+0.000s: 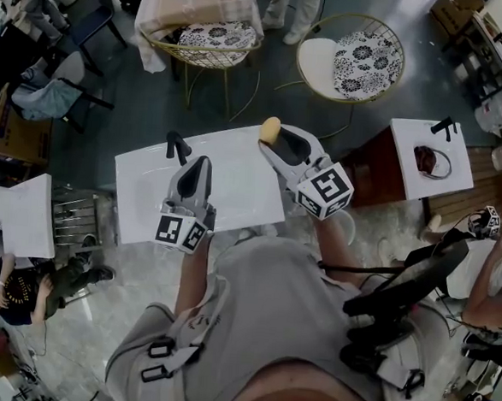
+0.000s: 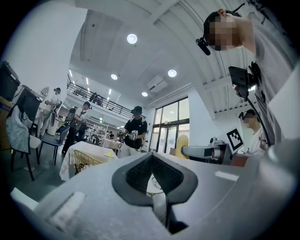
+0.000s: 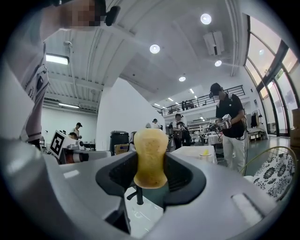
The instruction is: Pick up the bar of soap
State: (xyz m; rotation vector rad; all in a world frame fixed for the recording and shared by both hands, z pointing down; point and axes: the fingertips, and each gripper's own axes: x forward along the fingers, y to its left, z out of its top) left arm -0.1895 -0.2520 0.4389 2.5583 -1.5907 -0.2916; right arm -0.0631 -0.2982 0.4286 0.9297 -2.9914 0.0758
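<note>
The bar of soap (image 1: 270,130) is a yellow rounded bar, held above the far edge of a white basin (image 1: 235,186). My right gripper (image 1: 276,142) is shut on it. In the right gripper view the soap (image 3: 150,157) stands upright, pinched at its waist between the two dark pads (image 3: 180,173). My left gripper (image 1: 199,168) hovers over the basin's left part beside the black faucet (image 1: 177,147), shut with nothing in it. In the left gripper view its pad tips (image 2: 151,156) meet, and the soap (image 2: 182,144) shows to the right.
Two wire chairs with patterned cushions (image 1: 215,40) (image 1: 357,55) stand beyond the basin. A second white basin (image 1: 414,134) sits at the right, with a seated person (image 1: 494,272) near it. Several people stand farther off in the room (image 3: 229,122).
</note>
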